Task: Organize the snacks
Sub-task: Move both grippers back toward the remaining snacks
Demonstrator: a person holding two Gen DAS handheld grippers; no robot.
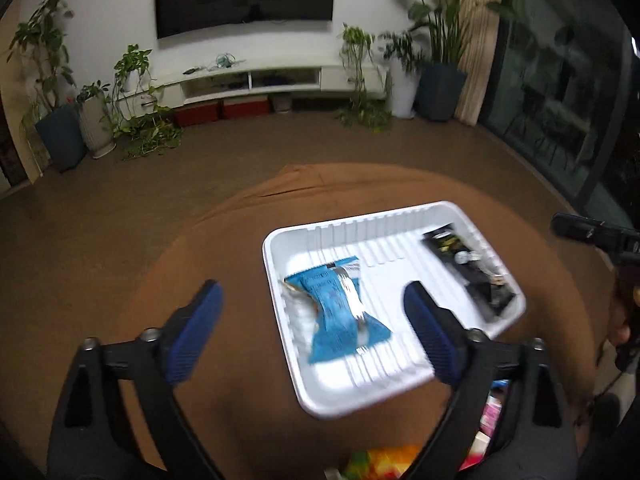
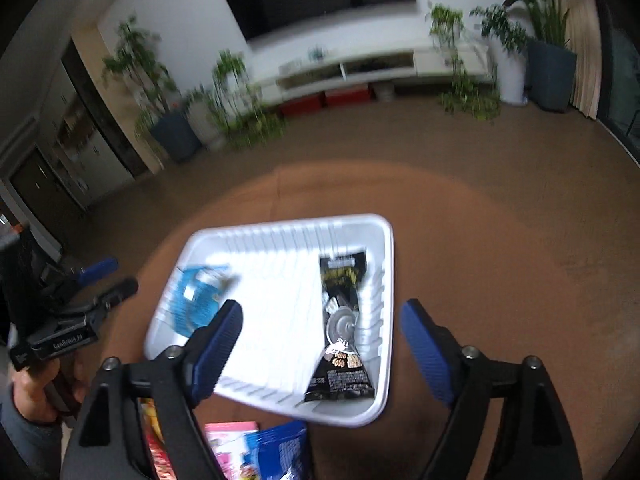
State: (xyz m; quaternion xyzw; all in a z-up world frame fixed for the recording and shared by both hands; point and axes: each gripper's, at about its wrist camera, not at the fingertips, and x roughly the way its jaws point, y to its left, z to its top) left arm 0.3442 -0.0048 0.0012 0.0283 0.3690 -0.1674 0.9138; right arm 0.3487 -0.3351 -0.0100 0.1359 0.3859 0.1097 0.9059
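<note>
Lying in white ribbed tray [image 1: 304, 240], crinkled blue snack packet [image 1: 340, 312], glossy black packet [image 2: 344, 320]

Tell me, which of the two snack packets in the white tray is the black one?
The black packet lies along the tray's right wall in the right wrist view. The other packet, at the left side, is blue.

Each hand-held gripper [image 1: 312, 312] [image 2: 322, 334] has black triangular arms, silver screws at the joints and ribbed blue pads [image 1: 430, 330]. A grey sleeve [image 2: 24, 436] covers the left wrist.
</note>
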